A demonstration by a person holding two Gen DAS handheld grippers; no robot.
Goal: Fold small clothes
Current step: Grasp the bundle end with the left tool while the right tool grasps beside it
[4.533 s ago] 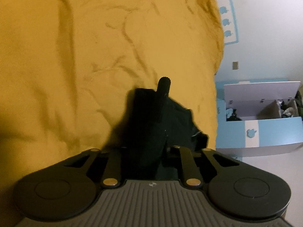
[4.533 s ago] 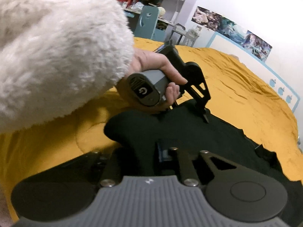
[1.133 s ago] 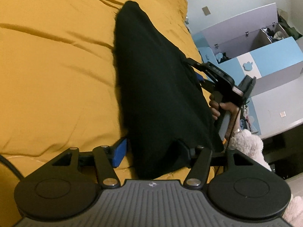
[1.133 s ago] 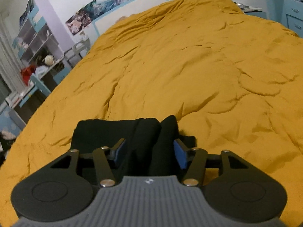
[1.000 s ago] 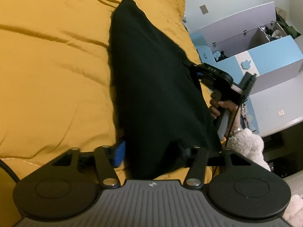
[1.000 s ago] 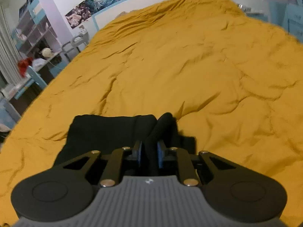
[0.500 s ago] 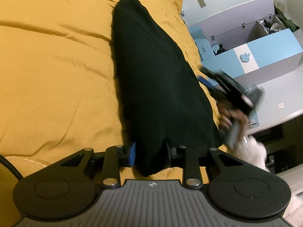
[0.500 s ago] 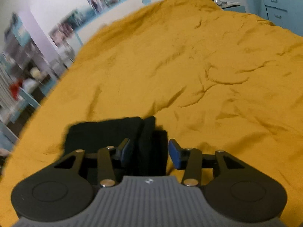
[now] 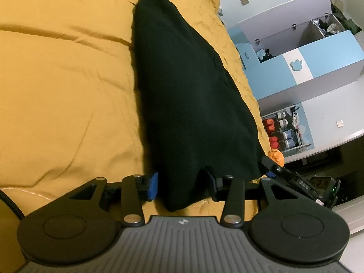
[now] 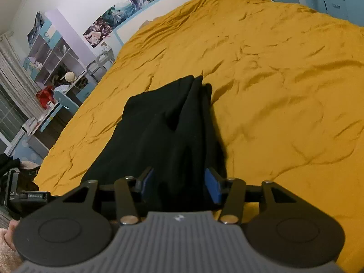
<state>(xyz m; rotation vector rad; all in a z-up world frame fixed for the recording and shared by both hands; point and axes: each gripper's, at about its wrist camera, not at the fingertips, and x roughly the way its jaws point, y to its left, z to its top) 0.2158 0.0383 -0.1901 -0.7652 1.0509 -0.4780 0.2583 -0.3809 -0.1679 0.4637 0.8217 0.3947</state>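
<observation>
A black garment [image 9: 182,95] lies folded into a long strip on the yellow bedspread [image 9: 63,79], near the bed's edge. My left gripper [image 9: 182,184] is open, its jaws on either side of the garment's near end. In the right wrist view the same garment [image 10: 163,125] runs away from me. My right gripper [image 10: 179,185] is open too, with the garment's other near corner between its blue pads [image 10: 212,187]. The right gripper also shows low right in the left wrist view [image 9: 295,182].
A blue and white toy chest [image 9: 302,52] with its lid up stands beside the bed. A low shelf with small jars [image 9: 284,132] is under it. A desk, chair and shelves [image 10: 52,72] stand beyond the bed's far side. The bedspread [image 10: 273,68] stretches wide ahead.
Both grippers have opened wider around the garment's near end. The right gripper has swung down to the bed's edge beside my left one, and the garment lies longer and flatter.
</observation>
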